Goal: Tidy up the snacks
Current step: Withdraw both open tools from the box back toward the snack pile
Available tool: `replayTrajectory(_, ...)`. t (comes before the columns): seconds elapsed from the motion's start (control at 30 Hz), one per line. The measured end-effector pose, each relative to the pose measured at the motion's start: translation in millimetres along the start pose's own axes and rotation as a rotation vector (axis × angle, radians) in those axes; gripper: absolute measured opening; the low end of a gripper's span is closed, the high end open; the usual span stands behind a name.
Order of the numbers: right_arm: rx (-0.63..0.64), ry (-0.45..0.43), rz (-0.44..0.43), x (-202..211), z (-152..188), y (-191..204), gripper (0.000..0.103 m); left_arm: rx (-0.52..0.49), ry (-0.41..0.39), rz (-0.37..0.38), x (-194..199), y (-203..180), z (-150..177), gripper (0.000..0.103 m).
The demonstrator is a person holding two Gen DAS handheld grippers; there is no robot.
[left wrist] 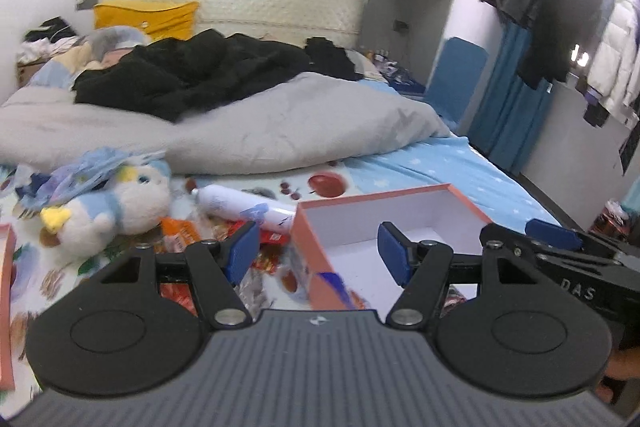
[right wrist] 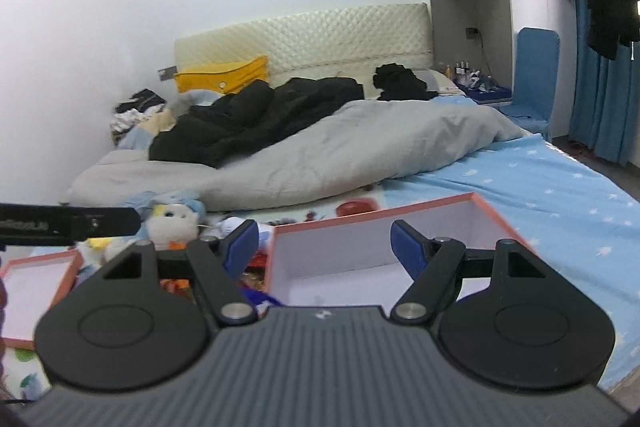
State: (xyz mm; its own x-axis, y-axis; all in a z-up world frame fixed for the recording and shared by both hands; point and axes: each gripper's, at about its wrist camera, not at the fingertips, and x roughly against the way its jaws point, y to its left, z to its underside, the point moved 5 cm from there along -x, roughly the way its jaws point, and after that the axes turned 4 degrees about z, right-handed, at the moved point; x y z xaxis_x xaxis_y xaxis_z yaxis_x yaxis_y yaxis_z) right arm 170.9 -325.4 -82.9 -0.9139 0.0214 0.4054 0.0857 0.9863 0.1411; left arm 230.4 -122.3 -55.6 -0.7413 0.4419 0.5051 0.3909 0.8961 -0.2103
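The left tongs (left wrist: 314,253) stand wide apart and hold nothing, their blue pads (left wrist: 240,251) hanging above the near corner of the open coral-edged cardboard box with a white inside (left wrist: 436,207); the right tongs (right wrist: 324,251) are likewise spread wide and empty, poised over the same box (right wrist: 360,227), which looks bare inside from both views. Just left of that box, on the fruit-printed bed sheet (left wrist: 360,175), lies the heap of crinkly orange and red snack packets (left wrist: 182,233), partly hidden behind the left tongs. These should be light, soft and slippery in their foil or plastic wrap, so a pinch across a flat sealed edge would likely hold better than a squeeze on the puffed middle (whatever is inside may crush). Against them rests a white cylindrical bottle lying on its side (left wrist: 244,205), stiffer and prone to roll, best taken across its middle. Beyond sits a blue-and-white plush bird with a yellow beak (left wrist: 116,203), and a second shallow coral-edged tray, perhaps the lid (right wrist: 36,283), lies well to the left. Behind all this a rumpled grey duvet (left wrist: 280,123) crosses the bed.
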Motion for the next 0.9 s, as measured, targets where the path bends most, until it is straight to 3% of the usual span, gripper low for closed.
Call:
replayTrajectory(0.2,0.005,0.013,-0.002,13.9,20.8,23.4,0.075,-0.016,-0.001,-0.063,15.7,16.7,21.5,0.070)
replayTrajectory(0.37,0.005,0.041,-0.057,26.5,45.0,48.5,0.075,-0.021,-0.017,-0.112,29.9,32.4,34.5,0.070)
replayTrajectory(0.7,0.020,0.036,-0.106,30.2,57.6,72.6,0.075,0.037,-0.020,-0.171,57.0,58.9,68.9,0.070)
replayTrajectory(0.9,0.054,0.079,-0.139,24.9,74.0,86.7,0.075,0.098,0.016,-0.200,62.9,70.7,94.2,0.070)
